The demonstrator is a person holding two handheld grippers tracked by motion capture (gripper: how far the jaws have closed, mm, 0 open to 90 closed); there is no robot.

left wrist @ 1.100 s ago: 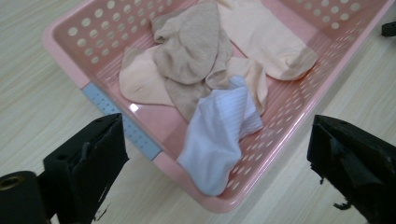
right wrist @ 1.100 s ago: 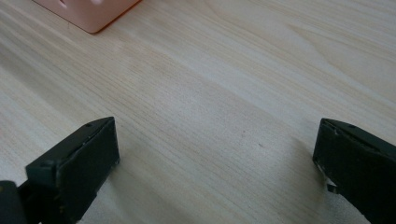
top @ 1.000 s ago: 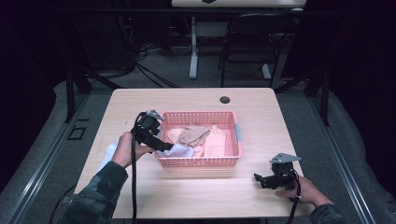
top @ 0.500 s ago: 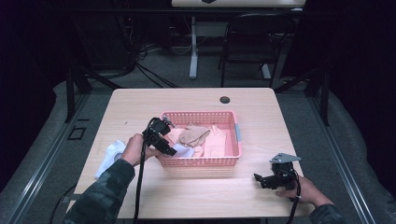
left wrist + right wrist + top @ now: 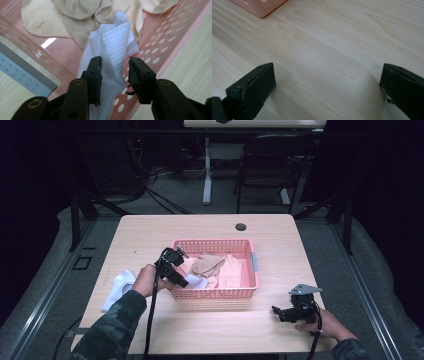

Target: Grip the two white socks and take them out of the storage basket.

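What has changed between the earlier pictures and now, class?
The left gripper sank to the pink basket's near-left corner; its jaws have just been closing around the white sock, with a gap still showing at one pad. The right gripper and the white cloth stayed put.

Pink basket (image 5: 172, 42) with rows of little holes – beige and cream socks (image 5: 75, 17) piled inside, plus a white ribbed sock (image 5: 113, 47). Table (image 5: 210, 227) is pale wood grain, gripper (image 5: 115, 75) plain black, sleeve (image 5: 107, 332) dark camo.
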